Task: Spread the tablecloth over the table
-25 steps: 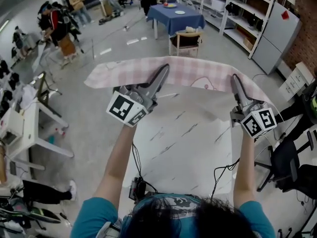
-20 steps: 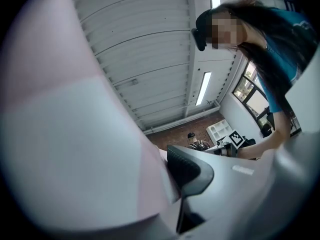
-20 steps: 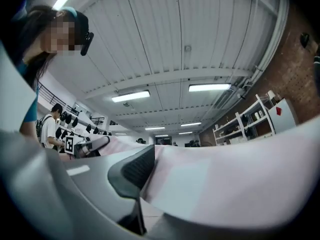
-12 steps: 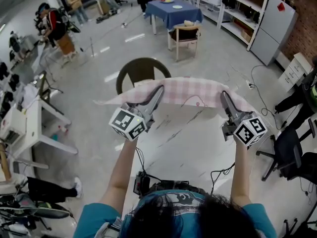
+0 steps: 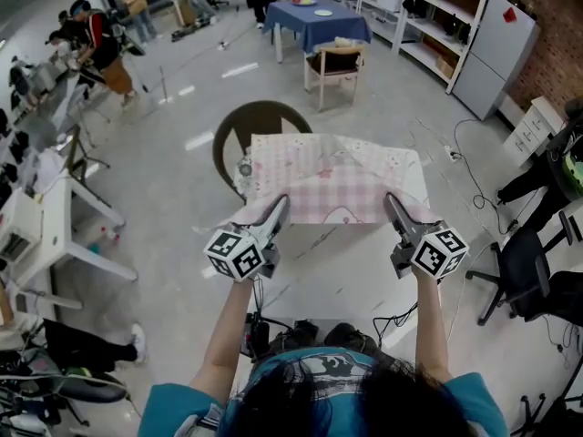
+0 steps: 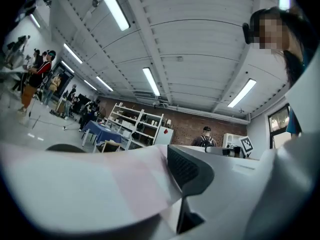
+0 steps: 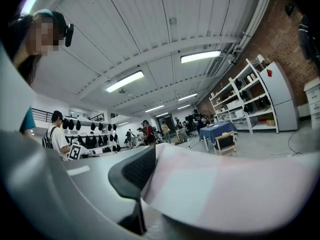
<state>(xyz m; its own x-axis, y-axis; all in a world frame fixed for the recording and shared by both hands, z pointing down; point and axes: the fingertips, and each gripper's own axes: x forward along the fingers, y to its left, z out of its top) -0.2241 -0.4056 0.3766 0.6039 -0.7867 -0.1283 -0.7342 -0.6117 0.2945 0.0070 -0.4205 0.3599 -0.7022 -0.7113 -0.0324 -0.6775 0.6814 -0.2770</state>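
Observation:
A pink checked tablecloth (image 5: 332, 176) lies flat over the far part of the white marbled table (image 5: 346, 271), and its near edge is lifted at both corners. My left gripper (image 5: 273, 209) is shut on the near left corner. My right gripper (image 5: 393, 204) is shut on the near right corner, and its jaws have just been closing on the cloth between them. In the left gripper view the cloth (image 6: 85, 184) runs under the dark finger (image 6: 189, 170). In the right gripper view the cloth (image 7: 235, 189) lies against the dark finger (image 7: 134, 171). Each gripper's second finger is hidden by the cloth.
A dark round chair (image 5: 260, 124) stands at the table's far left corner. Beyond it are a wooden chair (image 5: 335, 62) and a blue-covered table (image 5: 314, 18). An office chair (image 5: 528, 276) is at the right and white desks (image 5: 50, 235) at the left. Cables (image 5: 269, 330) hang at the near edge.
Both grippers have come down and back toward me. The cloth, stretched in the air before, now lies on the far part of the table.

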